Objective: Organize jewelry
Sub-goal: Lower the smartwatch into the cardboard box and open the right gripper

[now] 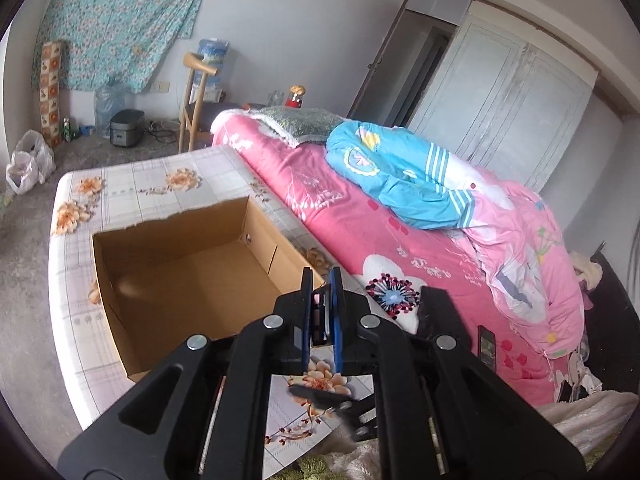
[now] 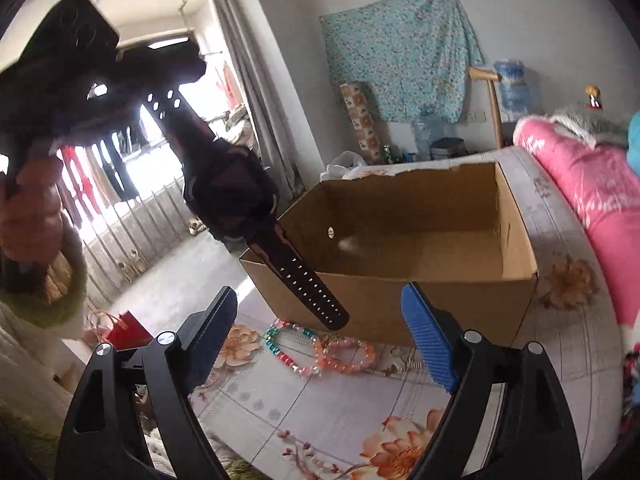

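My left gripper [image 1: 322, 280] is shut on a black wristwatch [image 1: 320, 320], seen edge-on between the blue pads. In the right wrist view the watch [image 2: 236, 196] hangs from the left gripper with its perforated strap [image 2: 308, 284] dangling over the near left corner of the open cardboard box [image 2: 400, 300]. The box [image 1: 176, 264] looks empty. My right gripper [image 2: 324, 316] is open and empty, low over the table. Beaded bracelets [image 2: 320, 350] lie on the floral tablecloth [image 2: 320, 408] in front of the box, between my right fingers.
A bed with a pink quilt [image 1: 400, 232] and blue bedding [image 1: 404, 176] runs along the table's right side. A phone [image 1: 487, 346] lies on the bed. A red bag [image 2: 124, 330] sits on the floor at left. Bottles and a rice cooker [image 1: 126, 127] stand by the far wall.
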`<move>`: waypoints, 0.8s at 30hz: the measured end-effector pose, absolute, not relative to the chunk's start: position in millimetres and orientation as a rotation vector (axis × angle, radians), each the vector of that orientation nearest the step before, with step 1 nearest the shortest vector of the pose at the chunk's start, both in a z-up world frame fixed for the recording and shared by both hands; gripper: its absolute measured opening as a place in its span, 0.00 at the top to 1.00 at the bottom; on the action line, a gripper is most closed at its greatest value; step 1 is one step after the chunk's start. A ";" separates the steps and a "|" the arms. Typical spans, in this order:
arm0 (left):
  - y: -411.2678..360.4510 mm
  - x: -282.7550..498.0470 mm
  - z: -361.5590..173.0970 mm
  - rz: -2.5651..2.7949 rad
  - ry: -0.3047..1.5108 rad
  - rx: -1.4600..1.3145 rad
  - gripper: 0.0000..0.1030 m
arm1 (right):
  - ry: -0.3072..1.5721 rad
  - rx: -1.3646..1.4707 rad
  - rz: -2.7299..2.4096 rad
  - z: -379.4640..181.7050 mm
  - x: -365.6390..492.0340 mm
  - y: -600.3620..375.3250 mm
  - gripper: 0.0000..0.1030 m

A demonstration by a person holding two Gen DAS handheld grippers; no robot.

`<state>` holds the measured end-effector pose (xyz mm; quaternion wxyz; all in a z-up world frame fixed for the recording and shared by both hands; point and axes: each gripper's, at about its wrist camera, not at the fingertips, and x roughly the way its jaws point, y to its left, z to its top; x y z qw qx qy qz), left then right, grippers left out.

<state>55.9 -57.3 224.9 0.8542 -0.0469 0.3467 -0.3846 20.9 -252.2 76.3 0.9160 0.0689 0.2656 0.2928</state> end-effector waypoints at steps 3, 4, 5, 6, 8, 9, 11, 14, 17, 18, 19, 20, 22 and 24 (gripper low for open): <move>-62.7 52.6 238.9 -0.807 0.687 -0.084 0.93 | 0.536 0.105 0.622 80.8 32.8 -243.7 0.24; -63.0 51.6 241.8 -0.808 0.677 -0.081 0.93 | 0.534 0.107 0.626 81.7 37.6 -244.2 0.36; -63.3 51.2 245.6 -0.810 0.666 -0.081 0.93 | 0.545 0.119 0.633 82.6 44.5 -246.2 0.45; -63.7 52.1 249.0 -0.811 0.658 -0.080 0.93 | 0.550 0.133 0.630 84.4 52.3 -249.5 0.50; -61.4 54.9 254.0 -0.814 0.646 -0.085 0.93 | 0.555 0.150 0.651 89.7 61.7 -254.7 0.68; -60.1 57.5 256.0 -0.814 0.641 -0.088 0.93 | 0.556 0.157 0.660 93.1 66.0 -255.6 0.68; -54.5 62.8 259.8 -0.800 0.619 -0.088 0.93 | 0.551 0.150 0.667 103.3 76.5 -257.7 0.74; -44.0 76.0 263.2 -0.765 0.596 -0.090 0.93 | 0.591 0.116 0.661 116.3 96.3 -253.6 0.91; -36.3 101.3 254.4 -0.727 0.617 -0.098 0.93 | 0.655 0.037 0.611 120.6 127.4 -246.3 0.93; -33.9 112.9 248.6 -0.711 0.630 -0.099 0.93 | 0.690 -0.002 0.582 120.3 141.7 -241.7 0.94; -32.4 122.3 243.9 -0.692 0.641 -0.097 0.93 | 0.714 -0.033 0.558 120.0 151.5 -238.7 0.94; -30.6 135.4 235.7 -0.668 0.657 -0.090 0.93 | 0.739 -0.065 0.534 119.3 162.4 -234.4 0.94; -27.0 159.4 219.1 -0.633 0.697 -0.081 0.93 | 0.800 -0.145 0.478 115.3 188.1 -224.6 0.95; -23.2 188.4 195.9 -0.581 0.748 -0.050 0.93 | 0.844 -0.238 0.428 109.5 210.6 -215.1 0.95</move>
